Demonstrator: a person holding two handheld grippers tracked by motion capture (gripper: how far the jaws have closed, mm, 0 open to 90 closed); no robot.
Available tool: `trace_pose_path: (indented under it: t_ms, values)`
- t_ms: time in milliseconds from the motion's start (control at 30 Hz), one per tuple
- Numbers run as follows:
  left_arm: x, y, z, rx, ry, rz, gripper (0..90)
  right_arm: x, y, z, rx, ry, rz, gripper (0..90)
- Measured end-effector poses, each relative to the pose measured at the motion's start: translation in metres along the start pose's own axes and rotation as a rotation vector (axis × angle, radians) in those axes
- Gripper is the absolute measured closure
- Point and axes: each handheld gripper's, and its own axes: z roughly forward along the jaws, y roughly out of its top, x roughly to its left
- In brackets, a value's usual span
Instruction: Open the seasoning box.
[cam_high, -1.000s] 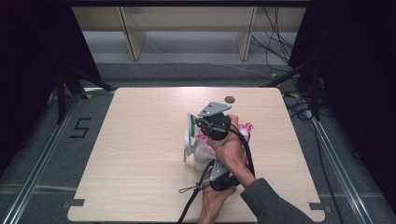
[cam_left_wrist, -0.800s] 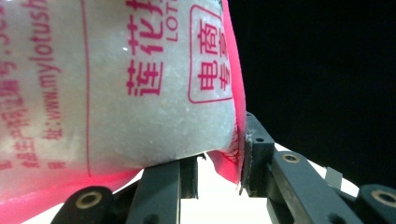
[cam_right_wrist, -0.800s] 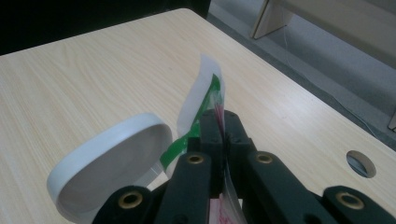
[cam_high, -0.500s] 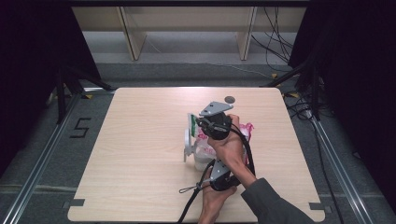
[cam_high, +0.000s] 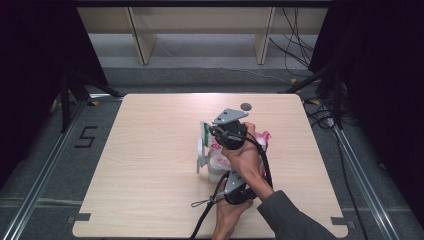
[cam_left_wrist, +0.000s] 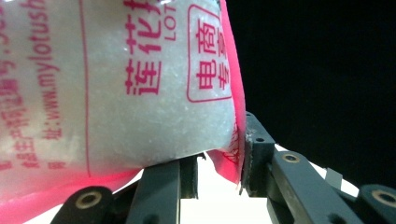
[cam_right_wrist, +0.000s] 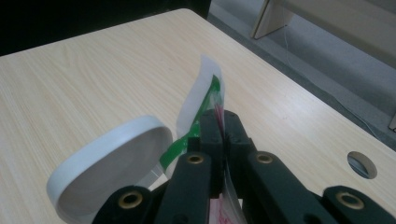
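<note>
Right gripper (cam_right_wrist: 223, 122) clamped on green-and-white strip (cam_right_wrist: 198, 109); left gripper (cam_left_wrist: 219, 161) pinching pink-edged granule-filled plastic bag (cam_left_wrist: 130, 84), mid-table above white round lid (cam_right_wrist: 109, 161). Pull steadily; hold bag upright, avoiding spillage.

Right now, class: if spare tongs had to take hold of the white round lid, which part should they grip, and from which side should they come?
Probably the rim of the white round lid, taken from above. It stands tilted on edge beside the bag, hollow side showing, so its thin upper rim is free, while the table blocks it from below. The right tongs crowd the bag side, so come from the open table side.
</note>
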Motion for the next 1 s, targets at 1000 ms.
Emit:
trace_pose_path:
  t_ms: [1000]
  values:
    - [0.0007, 0.0008, -0.0014, 0.018, 0.017, 0.014, 71.9, -0.002, 0.0009, -0.0009, 0.008, 0.008, 0.044, 90.0]
